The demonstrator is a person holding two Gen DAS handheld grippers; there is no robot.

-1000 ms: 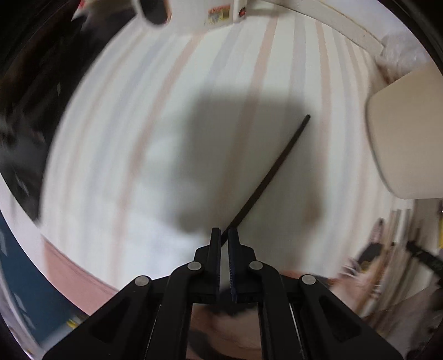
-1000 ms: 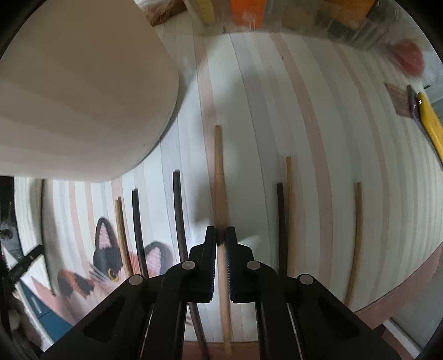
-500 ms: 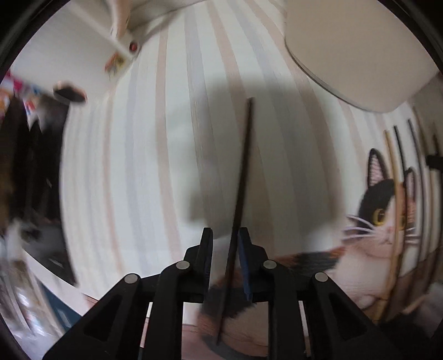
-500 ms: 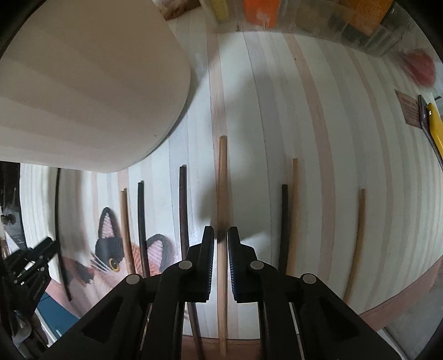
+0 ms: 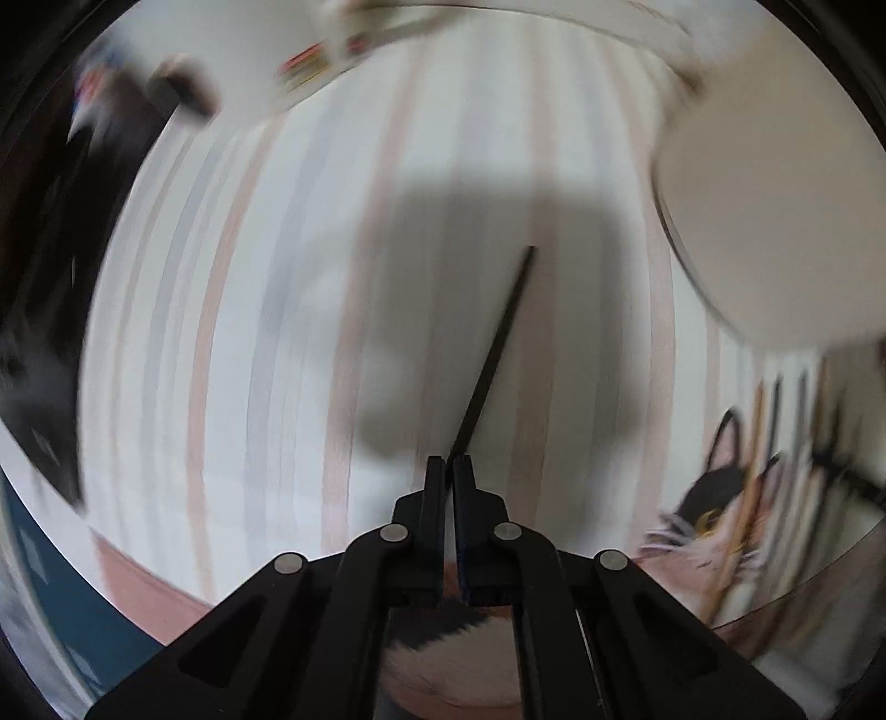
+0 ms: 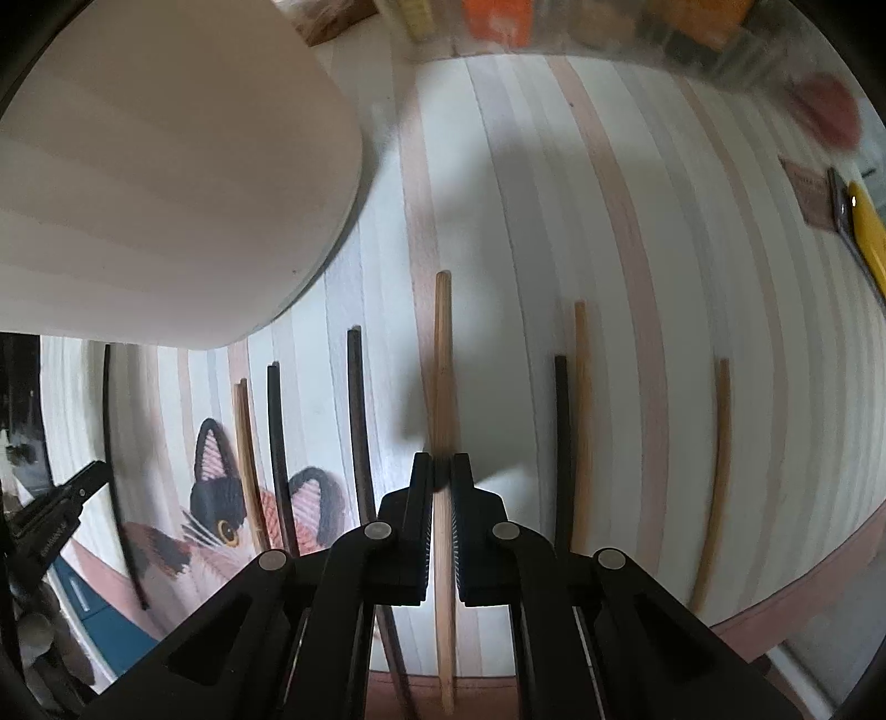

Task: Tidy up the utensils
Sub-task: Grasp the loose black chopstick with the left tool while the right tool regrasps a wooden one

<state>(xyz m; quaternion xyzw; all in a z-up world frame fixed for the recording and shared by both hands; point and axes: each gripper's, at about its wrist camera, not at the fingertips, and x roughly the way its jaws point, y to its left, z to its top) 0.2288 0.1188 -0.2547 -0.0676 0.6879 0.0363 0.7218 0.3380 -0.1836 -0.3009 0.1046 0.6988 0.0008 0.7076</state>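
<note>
A: Item one, left gripper (image 5: 448,471)?
B: Jaws have just been closing; recorded as clamped on a thin black chopstick (image 5: 493,354), which is carried angled above the striped mat (image 5: 232,332), apart from the row. The view is blurred.

A: Item two, right gripper (image 6: 442,471)?
B: Pinched shut on a light wooden chopstick (image 6: 443,354), which is laid along the mat's stripes in mid-row.

A: Remaining stock?
B: Dark chopsticks (image 6: 354,410) and tan chopsticks (image 6: 578,387) are laid parallel toward the mat's near edge, some over the cat print (image 6: 221,509). A large cream lid-like object (image 6: 166,166) is noted at the far left corner.

A: Step in hand?
B: Sorting is judged part done. The black stick is likely to be aligned with the stripes and set beside the other dark ones.

A: Surroundings?
B: Cluttered containers (image 6: 554,22) at the far edge.
</note>
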